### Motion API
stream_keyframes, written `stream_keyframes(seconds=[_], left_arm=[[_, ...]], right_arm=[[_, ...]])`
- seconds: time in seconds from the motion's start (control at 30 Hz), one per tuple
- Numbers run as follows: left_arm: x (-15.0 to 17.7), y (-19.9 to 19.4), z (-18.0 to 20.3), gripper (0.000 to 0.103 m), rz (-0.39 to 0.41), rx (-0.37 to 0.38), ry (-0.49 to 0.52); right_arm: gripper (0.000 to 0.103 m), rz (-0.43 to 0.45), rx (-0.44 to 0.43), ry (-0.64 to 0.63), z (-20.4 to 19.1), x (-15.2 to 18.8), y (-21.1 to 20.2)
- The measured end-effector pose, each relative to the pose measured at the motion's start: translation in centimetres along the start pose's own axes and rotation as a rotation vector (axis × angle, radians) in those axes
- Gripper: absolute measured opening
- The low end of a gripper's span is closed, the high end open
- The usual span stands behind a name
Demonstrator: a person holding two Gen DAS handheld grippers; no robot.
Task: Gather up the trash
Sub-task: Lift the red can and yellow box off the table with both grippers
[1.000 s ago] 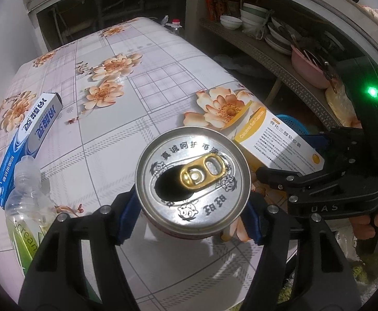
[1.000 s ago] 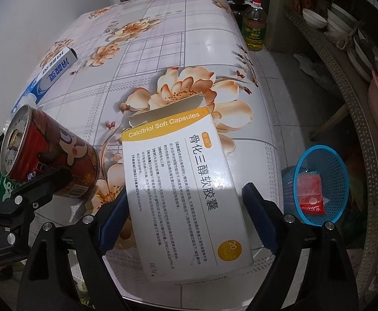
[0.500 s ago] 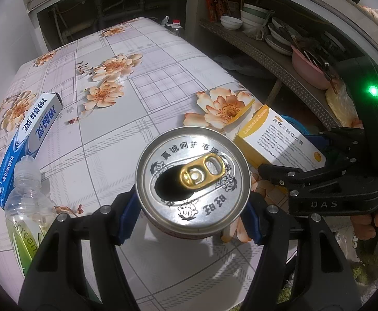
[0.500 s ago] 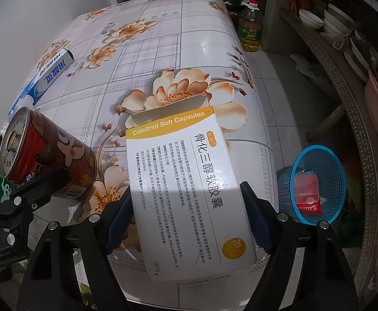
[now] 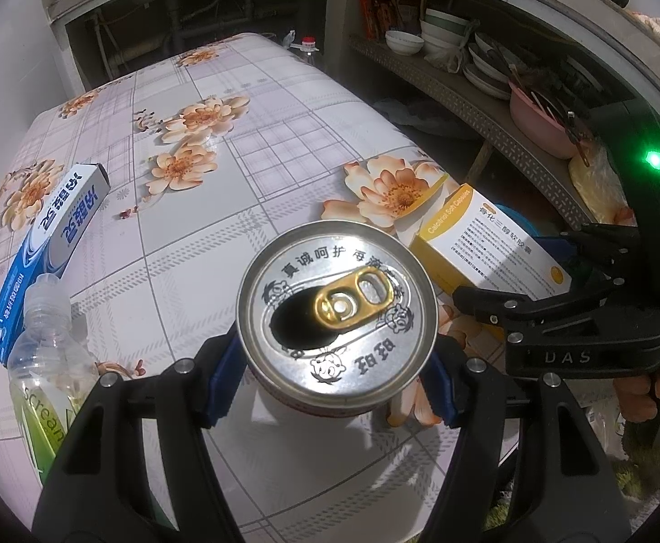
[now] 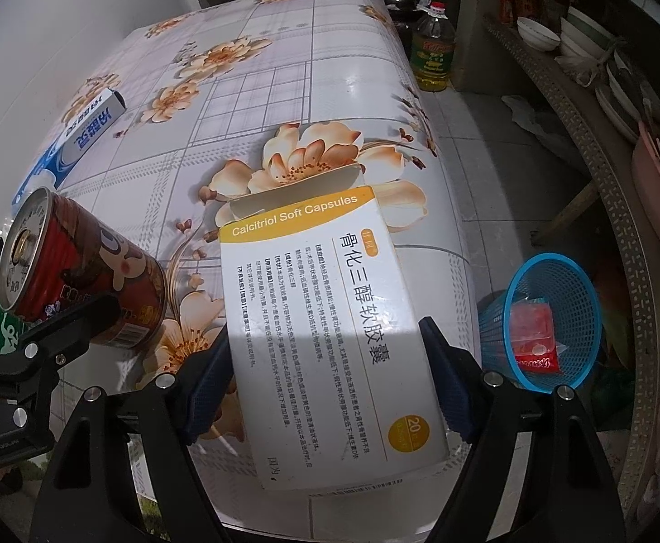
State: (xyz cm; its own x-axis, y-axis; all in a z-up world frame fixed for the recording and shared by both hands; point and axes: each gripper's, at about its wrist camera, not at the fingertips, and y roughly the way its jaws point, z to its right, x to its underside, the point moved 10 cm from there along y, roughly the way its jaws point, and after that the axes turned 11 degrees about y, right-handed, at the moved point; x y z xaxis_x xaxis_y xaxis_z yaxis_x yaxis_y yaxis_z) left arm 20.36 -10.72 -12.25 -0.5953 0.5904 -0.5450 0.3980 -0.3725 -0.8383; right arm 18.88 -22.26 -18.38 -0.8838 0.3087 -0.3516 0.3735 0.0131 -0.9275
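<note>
Lifted now, the box [image 6: 334,339] has its far end raised off the table [image 6: 284,68]; the right gripper [image 6: 325,389] has just closed its jaws, and its pads press the box's sides. Beside it, the left gripper [image 5: 330,384] clamps the can [image 5: 337,312]. Both seem ready for the basket [image 6: 552,316] on the floor.

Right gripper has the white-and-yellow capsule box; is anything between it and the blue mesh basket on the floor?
Nothing visible. The white-and-yellow capsule box sits by the table's edge, and the blue mesh basket stands just beyond, open-topped, holding only a red wrapper.
</note>
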Motion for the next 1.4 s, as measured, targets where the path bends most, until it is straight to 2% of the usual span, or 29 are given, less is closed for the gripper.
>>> stream_keyframes(seconds=[1.4], left_arm=[[-0.1, 0.3, -0.6, 0.063, 0.011, -0.013, -0.036]], right_arm=[[0.076, 0.030, 0.029, 0.026, 0.8, -0.5, -0.9]])
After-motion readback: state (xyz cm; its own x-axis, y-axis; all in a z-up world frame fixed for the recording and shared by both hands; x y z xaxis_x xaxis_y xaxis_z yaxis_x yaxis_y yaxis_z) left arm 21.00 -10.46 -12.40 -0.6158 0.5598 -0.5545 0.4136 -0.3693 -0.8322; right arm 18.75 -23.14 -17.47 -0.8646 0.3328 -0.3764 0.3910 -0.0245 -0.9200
